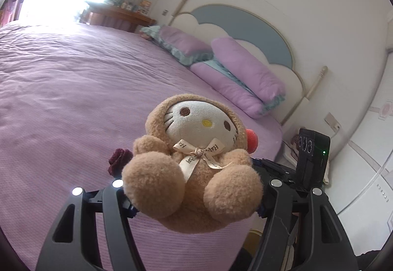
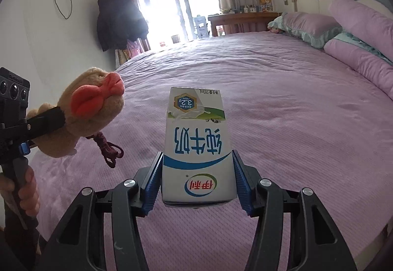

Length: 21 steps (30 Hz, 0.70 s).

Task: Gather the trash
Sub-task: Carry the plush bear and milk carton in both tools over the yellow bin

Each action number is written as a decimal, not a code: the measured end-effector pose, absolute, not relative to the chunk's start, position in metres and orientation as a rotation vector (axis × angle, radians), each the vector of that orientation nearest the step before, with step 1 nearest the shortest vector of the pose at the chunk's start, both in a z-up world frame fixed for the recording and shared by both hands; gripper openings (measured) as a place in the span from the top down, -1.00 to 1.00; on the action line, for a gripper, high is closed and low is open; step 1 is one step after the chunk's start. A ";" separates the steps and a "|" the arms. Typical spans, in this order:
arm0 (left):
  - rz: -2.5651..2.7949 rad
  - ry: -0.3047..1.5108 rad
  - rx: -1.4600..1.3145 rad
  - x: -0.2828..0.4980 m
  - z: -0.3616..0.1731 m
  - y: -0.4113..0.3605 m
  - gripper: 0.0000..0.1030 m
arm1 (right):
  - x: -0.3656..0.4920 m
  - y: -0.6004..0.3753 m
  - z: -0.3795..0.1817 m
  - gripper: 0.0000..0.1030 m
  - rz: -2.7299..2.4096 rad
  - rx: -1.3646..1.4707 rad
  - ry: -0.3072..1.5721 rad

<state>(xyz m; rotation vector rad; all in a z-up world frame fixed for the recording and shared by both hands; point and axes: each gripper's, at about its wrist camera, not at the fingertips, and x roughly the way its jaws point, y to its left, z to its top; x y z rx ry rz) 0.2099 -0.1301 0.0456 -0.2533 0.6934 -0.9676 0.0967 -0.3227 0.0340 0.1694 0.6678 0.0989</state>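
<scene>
While the milk carton (image 2: 196, 148) is clamped in the right gripper (image 2: 196, 180), the plush toy (image 1: 191, 162) is gripped by the left gripper (image 1: 196, 207). Both are lifted off the bed (image 2: 282, 98); disposal seemingly remains.

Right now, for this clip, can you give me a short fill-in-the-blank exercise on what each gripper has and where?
1. The left gripper is shut on a plush ____.
2. The right gripper is shut on a milk ____.
3. The print on the carton reads ____ in the right wrist view.
4. The bed's cover is ____ in colour.

Missing words: toy; carton; upside down; purple
</scene>
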 end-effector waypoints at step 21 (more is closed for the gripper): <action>-1.401 0.833 -0.067 0.049 0.012 -0.330 -0.28 | -0.174 -0.440 0.005 -0.02 -0.327 0.369 0.622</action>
